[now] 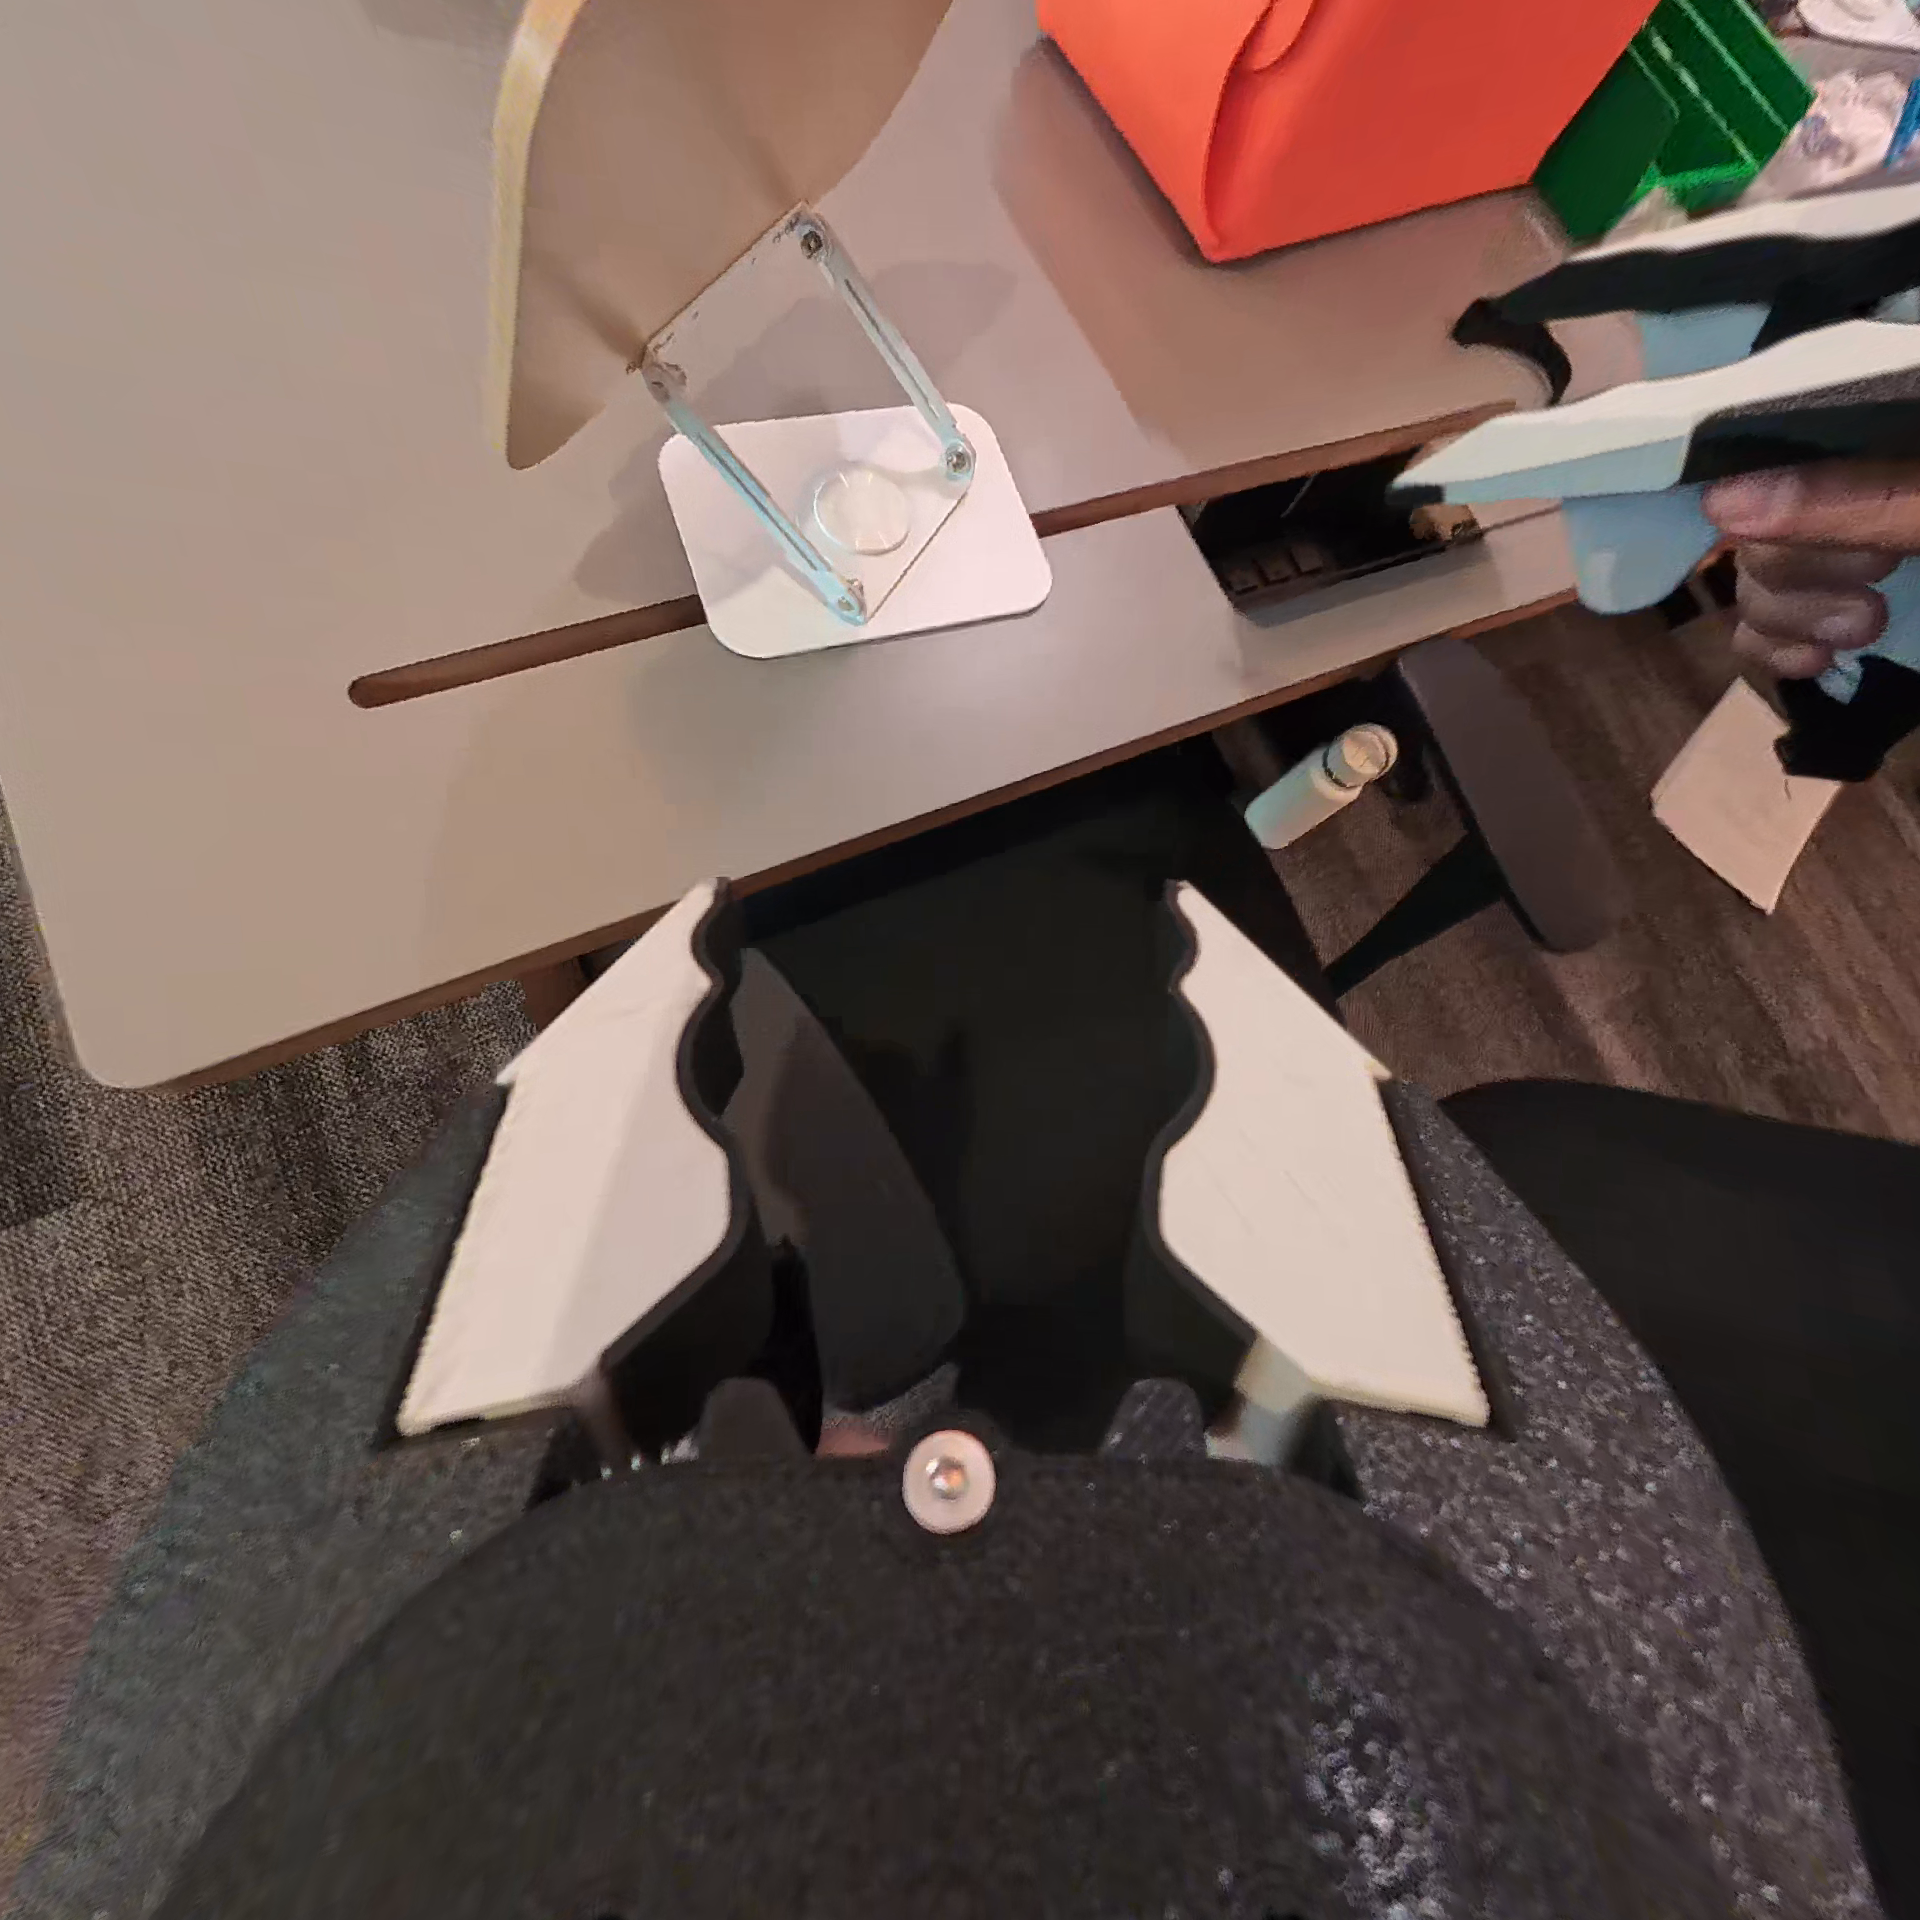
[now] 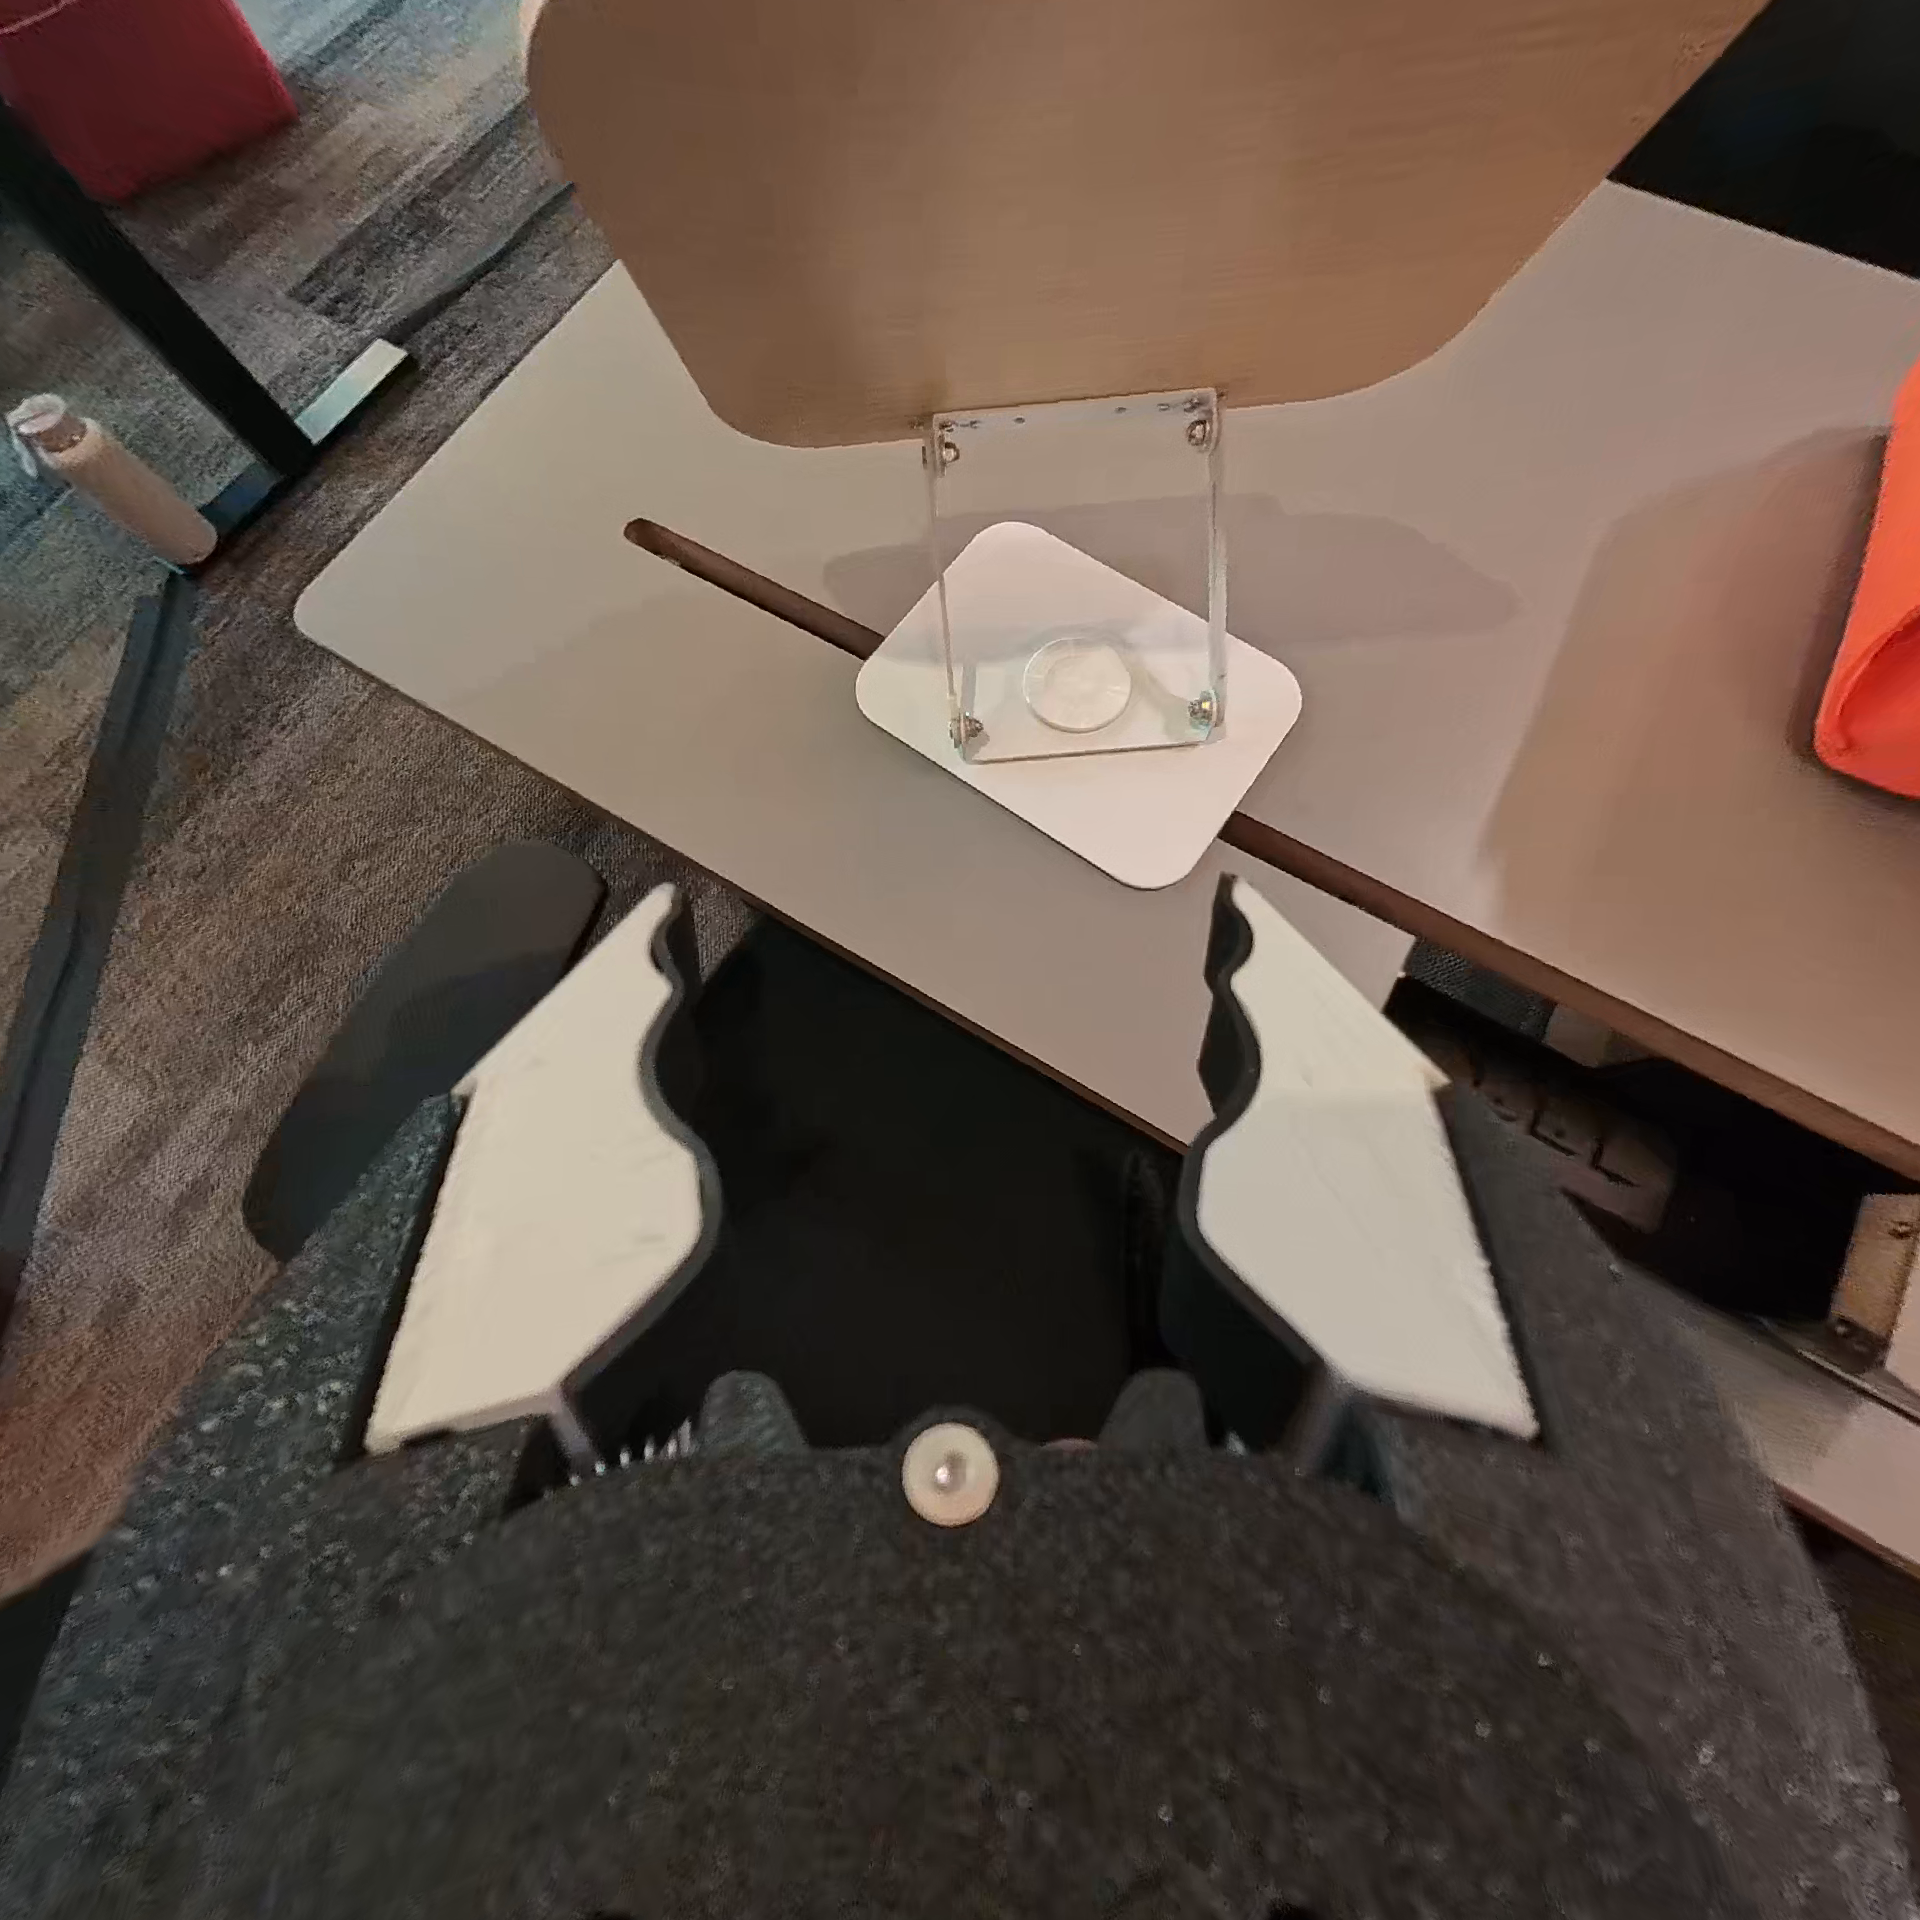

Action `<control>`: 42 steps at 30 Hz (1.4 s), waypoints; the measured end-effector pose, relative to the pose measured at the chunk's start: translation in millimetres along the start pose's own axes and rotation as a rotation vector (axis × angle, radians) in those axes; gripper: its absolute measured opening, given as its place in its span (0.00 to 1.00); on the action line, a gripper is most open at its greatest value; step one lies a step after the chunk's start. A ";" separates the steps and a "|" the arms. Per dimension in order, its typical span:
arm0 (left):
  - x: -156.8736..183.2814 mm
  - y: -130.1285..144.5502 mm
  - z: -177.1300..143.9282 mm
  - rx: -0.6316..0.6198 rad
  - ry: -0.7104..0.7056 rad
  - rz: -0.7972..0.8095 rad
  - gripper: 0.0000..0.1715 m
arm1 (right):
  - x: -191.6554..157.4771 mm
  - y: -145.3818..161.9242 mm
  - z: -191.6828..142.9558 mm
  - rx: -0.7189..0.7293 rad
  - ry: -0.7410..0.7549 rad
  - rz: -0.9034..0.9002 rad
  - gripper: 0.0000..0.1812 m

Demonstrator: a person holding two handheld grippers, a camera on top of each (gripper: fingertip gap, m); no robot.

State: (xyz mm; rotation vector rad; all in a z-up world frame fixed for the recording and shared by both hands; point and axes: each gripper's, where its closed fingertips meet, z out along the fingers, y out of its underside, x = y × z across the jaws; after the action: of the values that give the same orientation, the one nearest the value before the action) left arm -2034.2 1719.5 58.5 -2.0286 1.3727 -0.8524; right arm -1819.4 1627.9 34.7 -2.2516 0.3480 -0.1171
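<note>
You are holding the left gripper [image 1: 945,904] with jaws spread wide and nothing between them. They are hanging off the near edge of the pale grey counter [image 1: 312,520], over something dark below that I cannot make out.

You are also holding the right gripper [image 2: 951,894] wide open and empty, touching nothing. In the left wrist view it is showing far to the right of the left jaws, gripped in your hand [image 1: 1808,582].

Nearest thing to both is the small stand, sitting ahead of and above the jaw tips. It is a tan wooden panel with rounded corners [image 2: 1091,208] on a clear acrylic bracket [image 2: 1081,540], and that is resting on a white rounded-corner base plate [image 2: 1174,810]. The plate is lying across the dark slot in the counter [image 2: 727,582]. It is just ahead of the right jaws and well apart from the left.

Handling, as a judgement:
- The stand is looking rigid and fairly light.
- It is probably top-heavy, with the big panel up high.
- The acrylic is likely slick and could crack if squeezed hard.
- The panel's side edge or the bracket's screwed uprights are looking like the firmest places to grip.

A bright orange box [image 1: 1320,114] and a green plastic block [image 1: 1683,114] are sitting far ahead and right of the left jaws.
</note>
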 end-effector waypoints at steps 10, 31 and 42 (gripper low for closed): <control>-104.4 -8.1 20.4 -0.133 0.139 0.165 0.45 | -39.6 -11.5 64.4 -0.015 0.119 0.157 0.54; -256.6 -104.3 114.5 -0.396 0.625 0.599 0.45 | -95.9 -35.3 128.0 -0.027 0.447 0.564 0.54; -261.0 -198.8 224.6 -0.287 0.854 0.802 0.44 | -115.8 -13.3 169.4 0.030 0.644 0.768 0.55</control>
State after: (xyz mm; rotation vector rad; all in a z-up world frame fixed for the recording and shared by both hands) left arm -1820.0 2050.1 4.5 -1.0365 2.6258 -1.2053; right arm -1893.7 1793.9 -61.2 -1.8496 1.5004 -0.4304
